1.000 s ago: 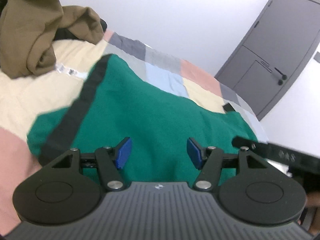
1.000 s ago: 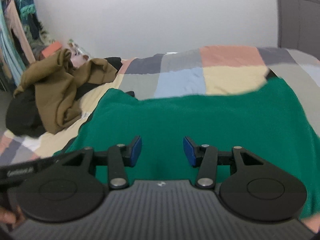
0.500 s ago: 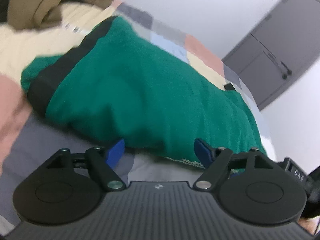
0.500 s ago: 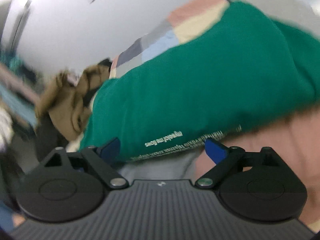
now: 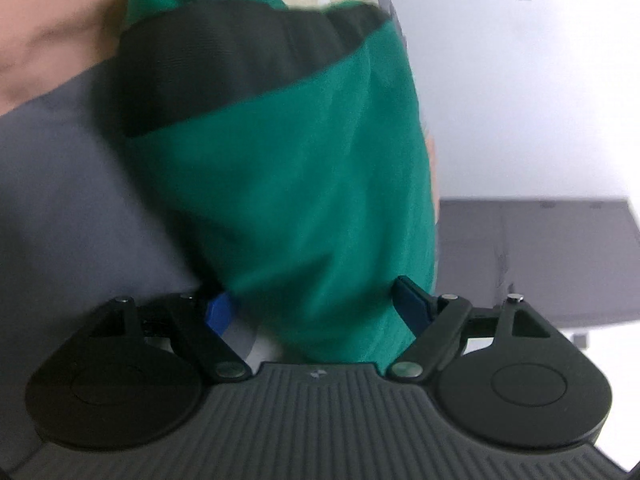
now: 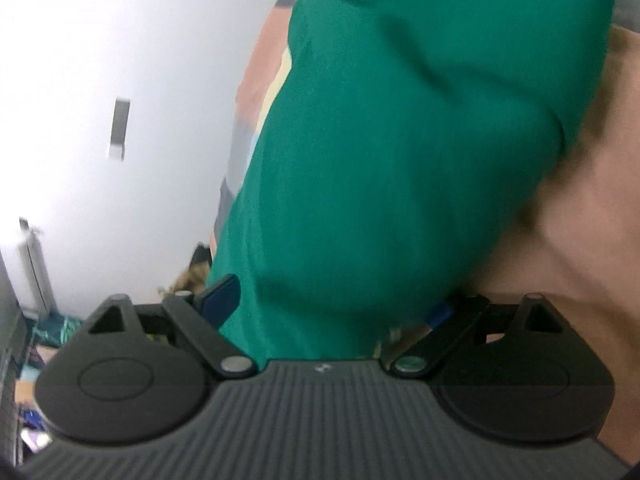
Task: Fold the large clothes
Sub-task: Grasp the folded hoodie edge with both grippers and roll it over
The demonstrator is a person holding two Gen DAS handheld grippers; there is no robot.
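Note:
A folded green garment [image 5: 288, 184] with a black band [image 5: 224, 76] lies on the patchwork bedcover [image 5: 60, 208]. My left gripper [image 5: 316, 312] is open, turned on its side, with the garment's near edge between its blue pads; one pad [image 5: 218, 312] is under the cloth. In the right wrist view the same garment [image 6: 392, 152] fills the middle. My right gripper [image 6: 332, 304] is open, also rolled over, with the garment's edge between its fingers. Both views are blurred.
A white wall [image 5: 520, 100] and a grey door [image 5: 540, 256] show in the left wrist view. A brown garment pile [image 6: 192, 280] shows small behind the left finger in the right wrist view. Pink bedcover patches [image 6: 580, 220] lie beside the green cloth.
Both grippers have dropped to the garment's near edge, opened wider and rolled sideways. The green cloth now sits between the fingers of each.

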